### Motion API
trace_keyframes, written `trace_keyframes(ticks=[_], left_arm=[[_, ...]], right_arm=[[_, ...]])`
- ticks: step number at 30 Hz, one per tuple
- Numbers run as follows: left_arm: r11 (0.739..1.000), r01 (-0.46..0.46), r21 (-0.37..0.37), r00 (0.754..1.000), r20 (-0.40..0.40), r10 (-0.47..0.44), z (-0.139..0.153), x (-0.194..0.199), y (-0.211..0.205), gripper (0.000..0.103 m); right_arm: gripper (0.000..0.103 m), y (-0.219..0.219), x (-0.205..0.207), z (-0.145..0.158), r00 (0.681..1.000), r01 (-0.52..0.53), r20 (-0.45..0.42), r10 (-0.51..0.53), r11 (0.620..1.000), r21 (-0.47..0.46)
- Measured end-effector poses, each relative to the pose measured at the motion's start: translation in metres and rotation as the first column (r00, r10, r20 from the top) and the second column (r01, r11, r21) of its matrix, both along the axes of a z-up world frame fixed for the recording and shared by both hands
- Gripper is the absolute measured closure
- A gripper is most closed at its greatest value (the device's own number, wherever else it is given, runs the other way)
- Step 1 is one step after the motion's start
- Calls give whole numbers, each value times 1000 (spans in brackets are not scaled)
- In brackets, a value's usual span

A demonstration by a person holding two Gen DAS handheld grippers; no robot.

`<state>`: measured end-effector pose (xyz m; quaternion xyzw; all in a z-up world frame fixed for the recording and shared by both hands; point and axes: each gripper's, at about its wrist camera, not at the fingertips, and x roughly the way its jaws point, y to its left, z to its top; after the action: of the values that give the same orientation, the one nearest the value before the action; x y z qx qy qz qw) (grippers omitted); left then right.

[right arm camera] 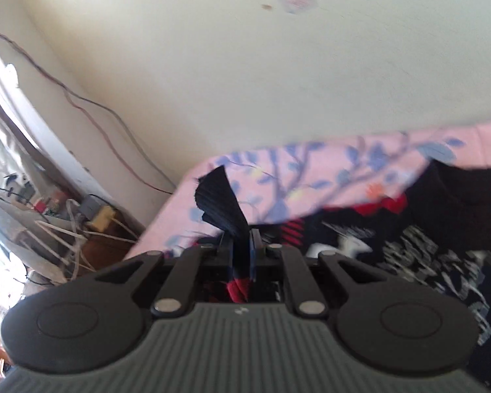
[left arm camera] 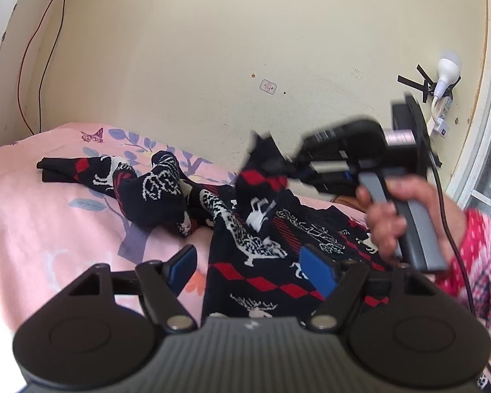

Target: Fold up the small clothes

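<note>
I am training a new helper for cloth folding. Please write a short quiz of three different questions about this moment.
1. True or false: the left gripper is clamped on the dark patterned garment.
2. What does the right gripper hold? A) a white cable B) a ribbed black edge of the garment C) nothing
3. Fill in: the garment lies on a ____ floral bedsheet.

Key:
1. False. Its jaws stand open above the cloth, with nothing between the pads.
2. B. The jaws are shut on the black edge, which sticks out past the fingertips.
3. Pink.
</note>
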<state>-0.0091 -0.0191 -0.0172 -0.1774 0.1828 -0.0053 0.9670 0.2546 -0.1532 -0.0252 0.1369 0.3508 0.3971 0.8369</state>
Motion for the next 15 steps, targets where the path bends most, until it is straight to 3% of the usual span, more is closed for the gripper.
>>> trace_keyframes(ticks=[8, 15], left_arm=[[1000, 14, -5, 1000, -8, -14, -1, 3, -1, 30], [1000, 5, -1, 1000, -18, -5, -2, 4, -1, 30]], right_arm=[[91, -108, -21, -26, 976, 218, -41, -216, 974, 55], [85, -134, -35, -30, 958, 282, -56, -280, 959, 32]])
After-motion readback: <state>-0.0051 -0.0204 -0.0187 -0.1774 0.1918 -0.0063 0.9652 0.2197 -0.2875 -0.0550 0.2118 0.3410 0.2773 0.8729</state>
